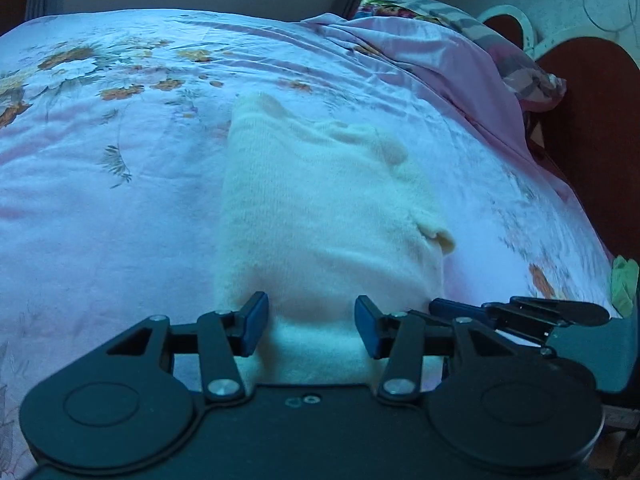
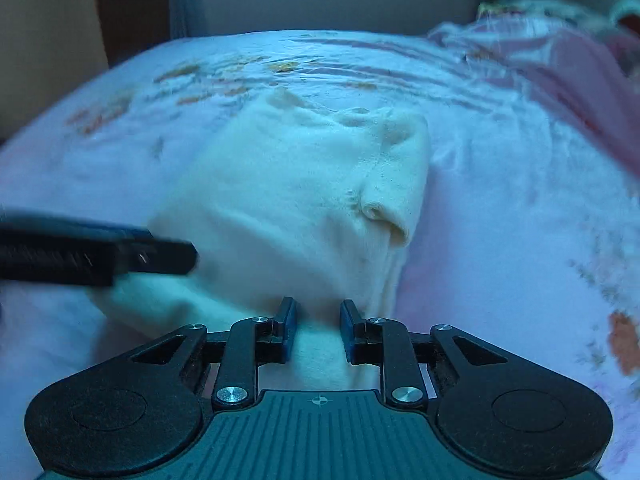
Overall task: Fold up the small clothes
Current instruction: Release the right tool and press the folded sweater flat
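A cream knit garment (image 1: pixel 320 200) lies folded into a thick oblong on the floral bedspread (image 1: pixel 120 184); a small sleeve end (image 1: pixel 438 240) sticks out on its right side. My left gripper (image 1: pixel 312 322) is over the garment's near edge. Its blue pads stand well apart with cloth between them, and no pinch shows. In the right wrist view, my right gripper (image 2: pixel 319 328) is at the near edge of the same garment (image 2: pixel 280 200). Its jaws are narrower, with cloth in the gap and no visible squeeze. Each gripper shows in the other's view: the right gripper (image 1: pixel 520 312) and the left gripper (image 2: pixel 100 252).
The pink floral bedspread (image 2: pixel 500 240) covers the whole bed. A pink sheet (image 1: pixel 432 60) and a striped, flowered bundle (image 1: pixel 500 48) are heaped at the far right corner. Beyond them is a dark red headboard (image 1: pixel 580 100). A green scrap (image 1: pixel 622 284) lies at the bed's right edge.
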